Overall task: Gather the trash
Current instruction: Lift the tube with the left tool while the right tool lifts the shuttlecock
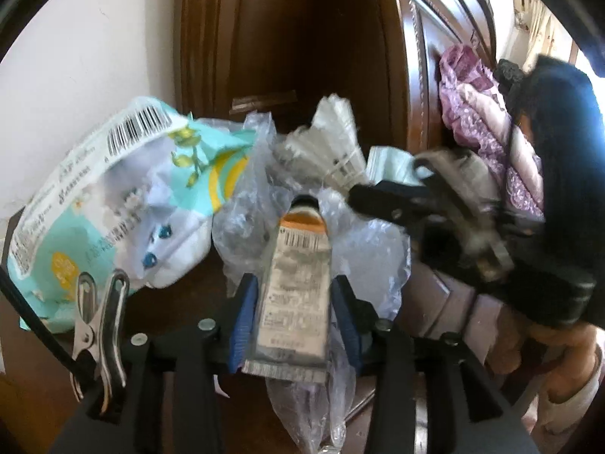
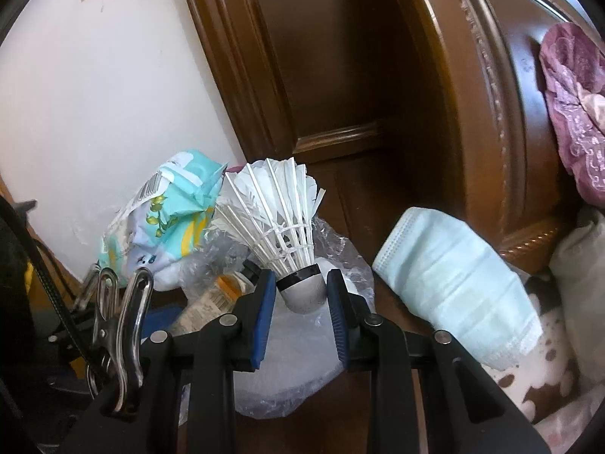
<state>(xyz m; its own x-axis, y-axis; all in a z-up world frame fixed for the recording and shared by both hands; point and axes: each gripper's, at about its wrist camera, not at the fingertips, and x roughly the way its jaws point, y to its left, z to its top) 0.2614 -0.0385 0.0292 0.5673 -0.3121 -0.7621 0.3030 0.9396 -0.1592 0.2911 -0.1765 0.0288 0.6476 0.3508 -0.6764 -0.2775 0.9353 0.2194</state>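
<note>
A: Since both grippers sit right over the trash pile, start with the nearest thing: what is the left gripper (image 1: 293, 314) doing?

B: Its blue pads stand on either side of a flattened tube (image 1: 297, 295) with an orange band and a barcode. They look close against its edges, yet whether they press it I cannot tell; the tube lies lengthwise between them, cap end pointing away.

A: And the right gripper (image 2: 301, 295)?

B: That one is closed on the grey cork of a shuttlecock (image 2: 281, 219), feathers up and tilted a little left. Pinching the hard cork spares the brittle feathers, I judge.

A: Where does the shuttlecock sit relative to the tube?

B: Just beyond its cap and slightly right, over the crumpled clear plastic bag (image 2: 332, 249) that both rest on. I would guess the bag is meant to take the rubbish.

A: Anything else around the tube?

B: Left of it, a crumpled teal and white wrapper (image 1: 113, 204) leans by the wall. Right of it, past the shuttlecock, a pale blue face mask (image 2: 453, 283) lies loose and untouched. Farthest back stands the brown wooden door (image 2: 359, 94).
</note>
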